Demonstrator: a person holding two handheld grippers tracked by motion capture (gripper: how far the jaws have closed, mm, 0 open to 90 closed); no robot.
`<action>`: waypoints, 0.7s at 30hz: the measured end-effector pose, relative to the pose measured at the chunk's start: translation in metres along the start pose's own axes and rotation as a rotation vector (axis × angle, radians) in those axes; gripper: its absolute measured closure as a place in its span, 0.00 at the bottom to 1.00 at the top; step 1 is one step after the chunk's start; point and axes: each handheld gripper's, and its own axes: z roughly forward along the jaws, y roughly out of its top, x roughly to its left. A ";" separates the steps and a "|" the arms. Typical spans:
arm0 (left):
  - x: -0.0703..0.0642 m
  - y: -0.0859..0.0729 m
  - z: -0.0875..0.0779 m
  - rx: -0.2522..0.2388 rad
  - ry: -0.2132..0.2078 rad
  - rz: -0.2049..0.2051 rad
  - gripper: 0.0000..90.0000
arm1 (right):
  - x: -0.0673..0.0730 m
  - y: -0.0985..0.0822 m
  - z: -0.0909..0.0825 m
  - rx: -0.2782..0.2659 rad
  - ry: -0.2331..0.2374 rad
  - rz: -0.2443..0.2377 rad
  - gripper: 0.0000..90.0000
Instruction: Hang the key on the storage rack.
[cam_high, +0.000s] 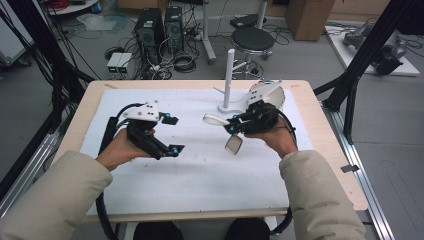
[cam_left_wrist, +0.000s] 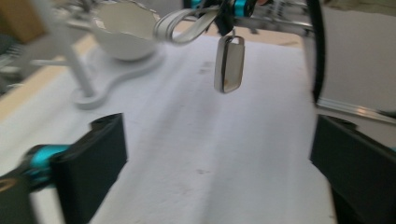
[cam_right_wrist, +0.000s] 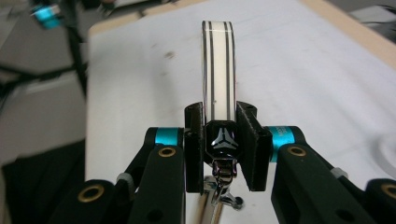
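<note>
White-and-black striped strap loop (cam_right_wrist: 217, 65) is clamped in my right gripper (cam_high: 239, 123); its metal tag (cam_high: 233, 144) dangles beneath. My left gripper (cam_high: 171, 135), jaws wide and empty, sits alongside, nearest the tag.

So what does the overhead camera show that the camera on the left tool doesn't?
The high view alone shows both sleeves and hands, the left tool held open above the cloth, the black stool and the computer towers on the floor. The left gripper view alone shows the hanging metal tag close up. Both show the right tool shut on the keyring strap, the white stand and the white cloth.
</note>
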 end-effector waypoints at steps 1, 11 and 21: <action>0.001 -0.004 -0.007 -0.015 0.035 0.003 0.02 | -0.004 -0.001 -0.003 -0.010 -0.019 0.028 0.83; 0.003 -0.045 -0.059 -0.116 0.218 -0.004 0.02 | -0.034 -0.001 -0.019 -0.082 -0.124 0.146 0.83; -0.014 -0.092 -0.077 -0.263 0.352 0.025 0.02 | -0.066 0.004 -0.018 -0.089 -0.154 0.207 0.83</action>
